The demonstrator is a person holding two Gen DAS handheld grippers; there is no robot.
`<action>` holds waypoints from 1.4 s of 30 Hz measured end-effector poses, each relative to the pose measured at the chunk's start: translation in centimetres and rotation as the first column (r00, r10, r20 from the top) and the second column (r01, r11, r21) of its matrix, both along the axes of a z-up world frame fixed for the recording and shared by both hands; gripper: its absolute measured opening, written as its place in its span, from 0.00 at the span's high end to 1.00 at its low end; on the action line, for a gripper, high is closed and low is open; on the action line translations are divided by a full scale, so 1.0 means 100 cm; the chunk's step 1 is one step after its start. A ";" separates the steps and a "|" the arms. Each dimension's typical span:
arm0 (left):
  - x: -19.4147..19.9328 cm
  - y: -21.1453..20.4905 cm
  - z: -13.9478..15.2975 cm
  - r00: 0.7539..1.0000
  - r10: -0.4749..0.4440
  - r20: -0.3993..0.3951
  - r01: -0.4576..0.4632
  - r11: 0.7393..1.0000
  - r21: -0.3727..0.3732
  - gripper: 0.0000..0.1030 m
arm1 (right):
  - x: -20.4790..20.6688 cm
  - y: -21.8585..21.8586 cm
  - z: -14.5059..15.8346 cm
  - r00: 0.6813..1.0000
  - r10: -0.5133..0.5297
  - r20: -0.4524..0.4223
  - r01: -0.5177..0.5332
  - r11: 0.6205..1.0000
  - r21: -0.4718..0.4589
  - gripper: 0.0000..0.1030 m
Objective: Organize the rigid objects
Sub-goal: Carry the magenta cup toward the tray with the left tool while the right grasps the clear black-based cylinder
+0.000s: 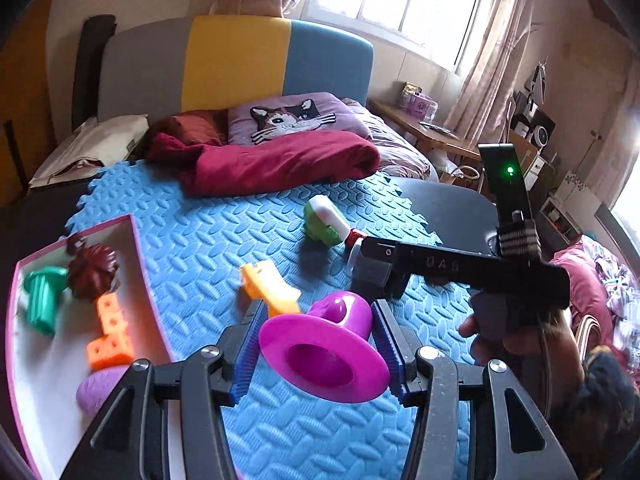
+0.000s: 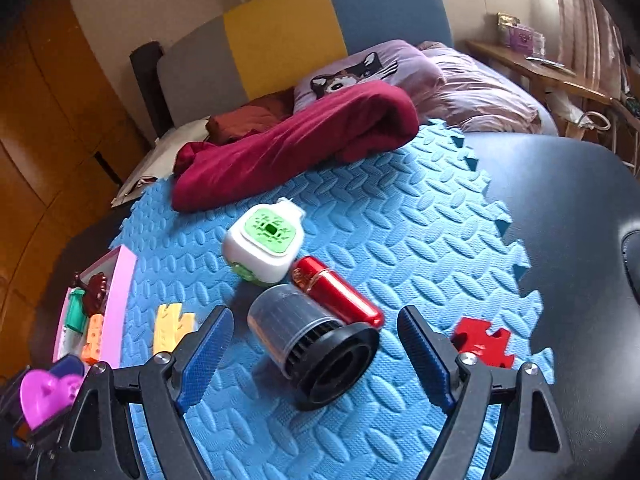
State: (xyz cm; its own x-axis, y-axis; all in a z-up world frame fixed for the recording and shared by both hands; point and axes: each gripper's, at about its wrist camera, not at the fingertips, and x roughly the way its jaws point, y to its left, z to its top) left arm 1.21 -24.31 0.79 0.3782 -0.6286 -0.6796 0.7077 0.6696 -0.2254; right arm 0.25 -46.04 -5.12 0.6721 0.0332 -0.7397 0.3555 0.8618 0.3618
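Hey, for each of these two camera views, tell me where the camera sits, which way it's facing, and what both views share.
Left wrist: sits on the left gripper, looking forward and down at the blue mat; its fingers grip a purple toy; the right gripper and hand show.
Right wrist: sits on the right gripper, facing down at a grey-black cylinder between open fingers.
Shared: mat, pink tray, green-white bottle, yellow piece, purple toy.

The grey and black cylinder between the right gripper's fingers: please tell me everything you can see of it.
The cylinder lies on its side on the blue foam mat. Its body looks like grey translucent ribbed plastic; a slotted black section ends in a wide black ring with an open mouth. The red tube seems to touch it behind. The right gripper straddles it without contact.
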 end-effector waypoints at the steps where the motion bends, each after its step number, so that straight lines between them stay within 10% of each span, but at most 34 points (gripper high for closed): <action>1: -0.001 0.004 0.000 1.000 0.003 0.001 -0.003 1.000 -0.001 0.48 | 0.000 0.002 0.000 1.000 0.013 0.000 -0.013 1.000 0.005 0.16; 27: -0.010 0.122 -0.019 0.982 0.188 -0.022 -0.188 0.982 0.029 0.48 | 0.006 0.044 0.016 0.990 0.132 -0.057 -0.142 0.954 -0.263 0.22; 37: -0.006 0.141 -0.023 0.974 0.223 -0.052 -0.222 0.975 0.018 0.48 | 0.056 0.067 -0.004 0.879 0.293 -0.377 -0.437 0.812 -0.388 0.51; 42: -0.004 0.145 -0.025 0.971 0.232 -0.060 -0.231 0.973 0.015 0.48 | 0.065 0.064 -0.021 0.868 0.285 -0.406 -0.430 0.840 -0.330 0.58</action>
State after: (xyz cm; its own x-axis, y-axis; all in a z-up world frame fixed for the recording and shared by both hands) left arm 0.79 -9.85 -1.71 0.4703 -0.5235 -0.7105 0.5184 0.8154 -0.2577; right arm 6.74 -39.61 -7.24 0.3865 -0.1222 -0.9142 0.0277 0.9923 -0.1209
